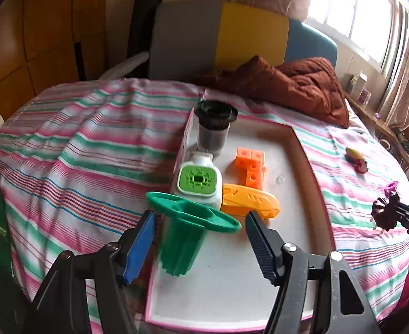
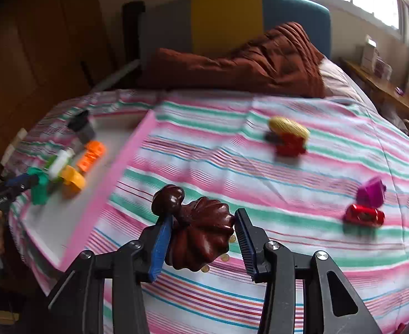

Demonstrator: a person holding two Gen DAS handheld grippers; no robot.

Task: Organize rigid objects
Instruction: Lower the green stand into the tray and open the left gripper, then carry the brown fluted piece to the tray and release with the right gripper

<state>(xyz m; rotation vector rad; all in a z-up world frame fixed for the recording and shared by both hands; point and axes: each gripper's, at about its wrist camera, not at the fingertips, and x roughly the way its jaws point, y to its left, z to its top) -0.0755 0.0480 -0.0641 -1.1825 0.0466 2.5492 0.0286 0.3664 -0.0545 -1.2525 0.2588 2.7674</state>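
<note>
Clearly we are filling the tray (image 1: 310, 172), a white one with a pink rim lying on the striped bedspread (image 1: 93, 144), so the step in hand is twofold: set the green piece (image 1: 185, 222) down well and bring the brown ornament (image 2: 201, 239) across to join it. For the green piece, we would place it on the bare white area near the tray's near left edge, flange up, clear of the green-and-white box (image 1: 198, 183) and the yellow boat-shaped toy (image 1: 248, 200) just behind it, and pull straight back so neither finger clips the flange. The left gripper (image 1: 200, 250) stands wide apart; the blue pad sits just beside the green stem and the right finger is well clear, so we judge it is not gripping, though whether the pad touches is hard to tell. The right gripper (image 2: 203, 239) is closed on the ornament, both pads pressing its ribbed body, its knob poking up past the left pad. We should carry it level and low over the pink rim, since the rounded shape could twist in the grip. Also in the tray stand a dark cup (image 1: 214, 128) and orange blocks (image 1: 251, 167). Left on the bedspread are a yellow-and-red toy (image 2: 287, 136), a red car (image 2: 364, 215) and a magenta piece (image 2: 371, 192).
</note>
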